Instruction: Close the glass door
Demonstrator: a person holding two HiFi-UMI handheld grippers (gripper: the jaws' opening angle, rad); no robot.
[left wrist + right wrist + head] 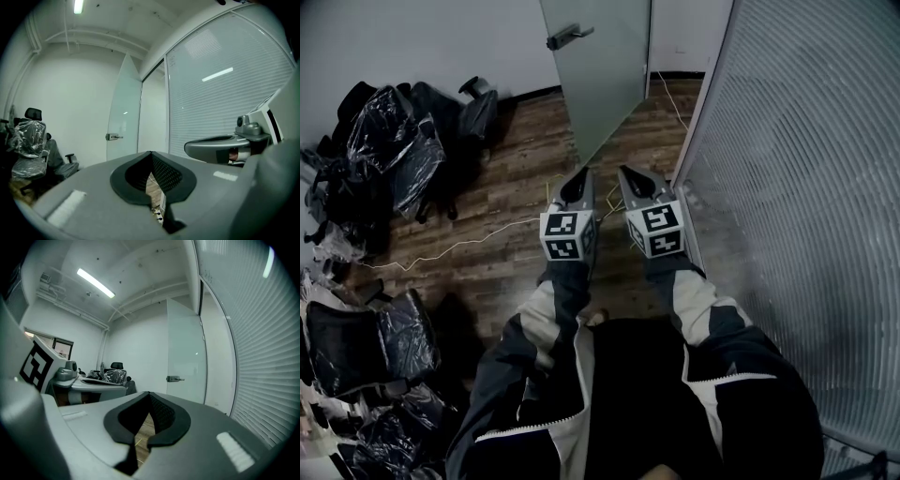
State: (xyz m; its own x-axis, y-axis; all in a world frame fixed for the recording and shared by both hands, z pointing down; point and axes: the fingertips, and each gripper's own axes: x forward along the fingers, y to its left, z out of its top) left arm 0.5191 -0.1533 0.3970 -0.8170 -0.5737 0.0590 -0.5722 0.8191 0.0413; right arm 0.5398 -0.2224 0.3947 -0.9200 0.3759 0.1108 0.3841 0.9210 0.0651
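Head view: the glass door [602, 75] stands swung open into the room, ahead of both claws and well apart from them. Its lever handle [569, 36] sits near the free edge. The left claw [579, 174] and the right claw [628, 174] are held side by side, each with its jaws together and nothing in them. A thin pale cable [469, 246] trails over the wood floor [516, 150] between the person and the door, so a step forward could likely catch it underfoot. The door's closing edge has to meet the frame beside the slatted partition [806, 187], and too hard a shove would probably slam glass against it.

Left gripper view: the jaws meet at the tip, empty. The door [124, 112] shows as a pale frosted pane, tall and smooth, with the handle [112, 137] as its only projection. A shut claw pressed on such a slick face may skid off, and a push near the hinge side would likely move it little.

Right gripper view: these jaws are together too, holding nothing. The door [185, 348] looks clean and unmarked, the handle [174, 378] pointing sideways, and the opening beside it is plainly not yet closed
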